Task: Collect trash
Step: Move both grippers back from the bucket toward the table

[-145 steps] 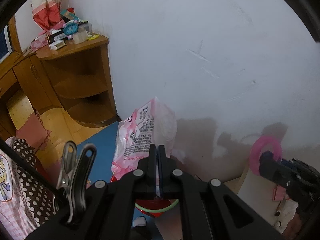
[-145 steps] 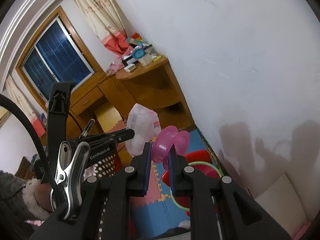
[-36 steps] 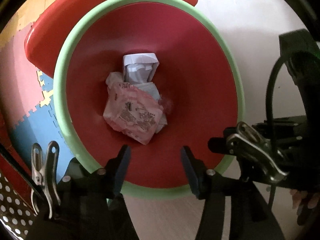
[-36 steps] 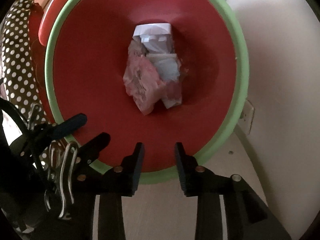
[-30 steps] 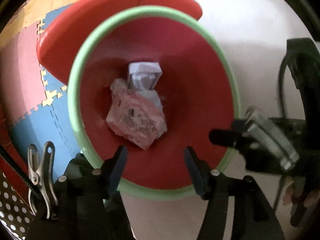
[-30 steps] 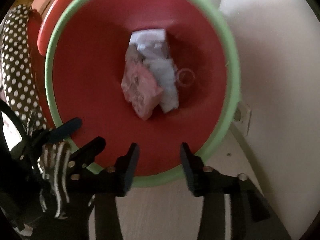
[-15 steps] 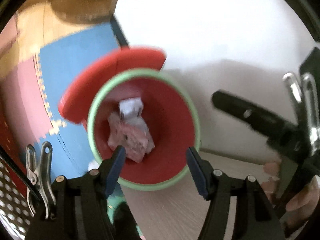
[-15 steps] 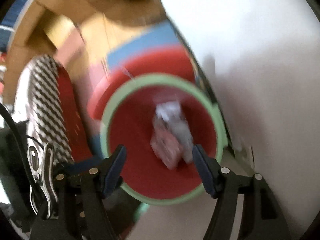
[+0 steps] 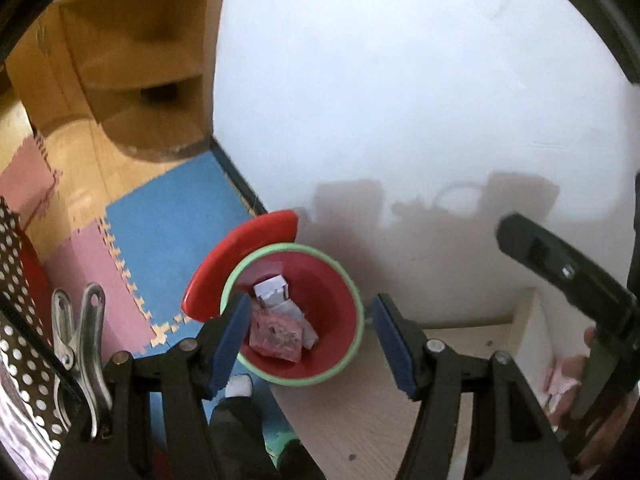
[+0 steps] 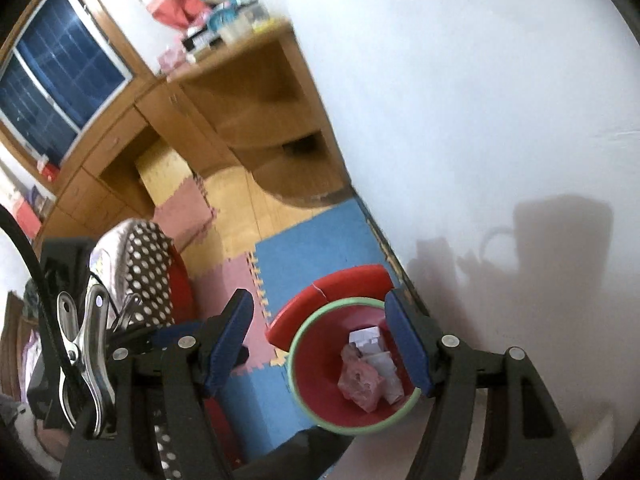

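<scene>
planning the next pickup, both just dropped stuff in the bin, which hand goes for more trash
Either: the left hand-held gripper and right hand-held gripper are both open and empty above the red bin. No loose trash shows outside it.

Bin (image 9: 340,312): you see glossy red plastic, pale green rim.
Trash (image 9: 276,330): crumpled paper and thin printed plastic wrap.
Floor mat (image 9: 160,216): matt foam tiles.
Shelf unit (image 10: 256,112): smooth varnished wood.
Clip (image 9: 80,344): shiny metal.

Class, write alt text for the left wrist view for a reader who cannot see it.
A red bin with a green rim, holding crumpled trash, sits on the floor by a white wall, framed by the open left tool. Blue and pink foam mats lie alongside.
</scene>
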{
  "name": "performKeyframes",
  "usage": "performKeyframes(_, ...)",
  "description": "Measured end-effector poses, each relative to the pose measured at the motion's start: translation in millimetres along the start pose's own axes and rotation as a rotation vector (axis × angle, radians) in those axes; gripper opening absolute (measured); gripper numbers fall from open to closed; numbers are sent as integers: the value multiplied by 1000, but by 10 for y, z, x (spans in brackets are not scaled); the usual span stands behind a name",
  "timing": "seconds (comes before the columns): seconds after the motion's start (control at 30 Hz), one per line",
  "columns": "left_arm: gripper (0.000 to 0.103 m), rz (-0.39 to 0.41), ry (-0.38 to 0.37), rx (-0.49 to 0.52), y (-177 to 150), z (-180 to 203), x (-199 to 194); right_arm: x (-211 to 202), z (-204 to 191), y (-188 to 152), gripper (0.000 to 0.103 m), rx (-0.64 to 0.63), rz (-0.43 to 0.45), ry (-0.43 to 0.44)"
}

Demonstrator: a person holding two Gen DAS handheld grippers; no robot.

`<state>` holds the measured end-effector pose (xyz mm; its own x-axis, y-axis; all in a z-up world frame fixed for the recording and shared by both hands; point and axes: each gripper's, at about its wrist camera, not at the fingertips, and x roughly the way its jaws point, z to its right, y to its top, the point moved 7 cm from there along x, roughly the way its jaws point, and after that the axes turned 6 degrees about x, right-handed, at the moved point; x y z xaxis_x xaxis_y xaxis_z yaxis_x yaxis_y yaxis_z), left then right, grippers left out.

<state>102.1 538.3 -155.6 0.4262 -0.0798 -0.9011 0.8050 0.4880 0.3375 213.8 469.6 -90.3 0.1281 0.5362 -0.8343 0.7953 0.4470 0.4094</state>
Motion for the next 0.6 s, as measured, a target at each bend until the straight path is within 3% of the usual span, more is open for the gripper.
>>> performKeyframes(0.27,66,39,21,58,-84,385,-732,-1011,-159,-332,70,106,112,49)
performKeyframes(0.6,66,162,11,181,-149,1076,-1391,-1989,30,-943,70,200,227,12)
